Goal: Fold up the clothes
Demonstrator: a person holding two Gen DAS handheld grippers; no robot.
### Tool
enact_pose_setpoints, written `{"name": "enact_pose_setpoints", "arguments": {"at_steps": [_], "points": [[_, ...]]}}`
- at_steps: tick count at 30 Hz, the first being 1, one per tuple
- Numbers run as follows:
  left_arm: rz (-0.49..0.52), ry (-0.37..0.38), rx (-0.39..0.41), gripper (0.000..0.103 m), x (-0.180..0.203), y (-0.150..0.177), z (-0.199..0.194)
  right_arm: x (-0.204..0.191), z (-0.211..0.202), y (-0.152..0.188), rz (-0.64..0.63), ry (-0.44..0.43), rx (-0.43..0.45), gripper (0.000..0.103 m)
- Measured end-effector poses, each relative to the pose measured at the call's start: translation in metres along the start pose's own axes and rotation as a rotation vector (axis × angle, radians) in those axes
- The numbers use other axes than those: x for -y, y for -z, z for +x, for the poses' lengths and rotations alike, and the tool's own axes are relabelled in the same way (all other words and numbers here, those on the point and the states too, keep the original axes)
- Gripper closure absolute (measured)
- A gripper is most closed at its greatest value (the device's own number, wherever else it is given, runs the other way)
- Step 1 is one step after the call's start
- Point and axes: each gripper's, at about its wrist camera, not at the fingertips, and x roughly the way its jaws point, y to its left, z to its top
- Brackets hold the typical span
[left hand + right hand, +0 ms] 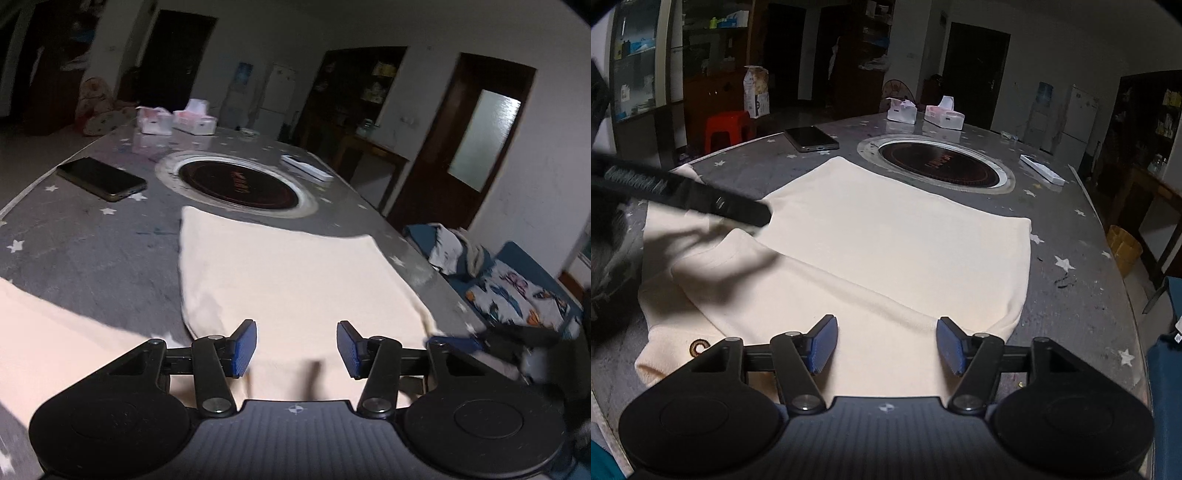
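A cream garment (288, 273) lies spread flat on the grey, star-printed table (92, 251). My left gripper (295, 347) hovers over its near part, its blue pads wide apart with nothing pinched between them. In the right wrist view the same garment (886, 236) shows a folded layer across its left side and a brown logo (700, 347) near the front left corner. My right gripper (886, 343) stands open above the garment's near edge, touching no cloth. The left gripper (753, 214) reaches in from the left over the folded layer.
A dark phone (812, 139), a round inset hob (938, 166), two tissue boxes (943, 116) and a long white box (1043, 170) sit on the far half of the table. A red stool (727, 127) and a yellow bin (1124, 251) stand beside it.
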Motion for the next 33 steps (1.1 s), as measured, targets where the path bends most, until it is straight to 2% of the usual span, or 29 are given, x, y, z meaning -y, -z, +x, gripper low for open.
{"name": "enact_pose_setpoints", "arguments": {"at_steps": [4,5,7,11,14,18,24,29,30,33], "points": [[-0.042,-0.062,-0.031,0.052,-0.018,-0.004,0.014,0.0,0.0,0.001,-0.002,0.001,-0.001,0.039],[-0.045,-0.074,-0.038,0.056,-0.022,-0.003,0.015,0.0,0.0,0.001,-0.002,0.001,-0.001,0.039],[-0.043,-0.095,-0.042,0.058,-0.027,-0.001,0.013,0.002,0.001,0.001,0.002,0.002,-0.002,0.035],[-0.067,-0.089,-0.024,0.057,-0.028,-0.005,0.005,0.003,0.002,0.001,0.006,0.002,-0.003,0.033],[-0.039,-0.075,-0.009,0.057,-0.023,-0.007,0.009,0.002,0.002,0.001,-0.001,0.013,-0.001,0.029],[-0.056,-0.091,-0.032,0.058,-0.032,-0.006,0.02,0.003,0.003,0.001,-0.004,0.022,-0.001,0.025],[-0.067,-0.119,0.017,0.054,-0.036,-0.01,-0.01,0.003,0.002,-0.001,-0.012,0.029,0.001,0.013],[-0.069,-0.247,0.079,0.049,-0.054,-0.009,-0.044,-0.001,-0.002,-0.003,-0.011,0.001,0.022,0.003],[-0.082,-0.288,0.087,0.049,-0.061,-0.007,-0.05,-0.002,-0.003,-0.004,-0.01,-0.001,0.028,0.0],[-0.122,-0.412,0.11,0.049,-0.083,-0.002,-0.067,-0.002,-0.004,-0.005,0.003,-0.009,0.036,0.0]]}}
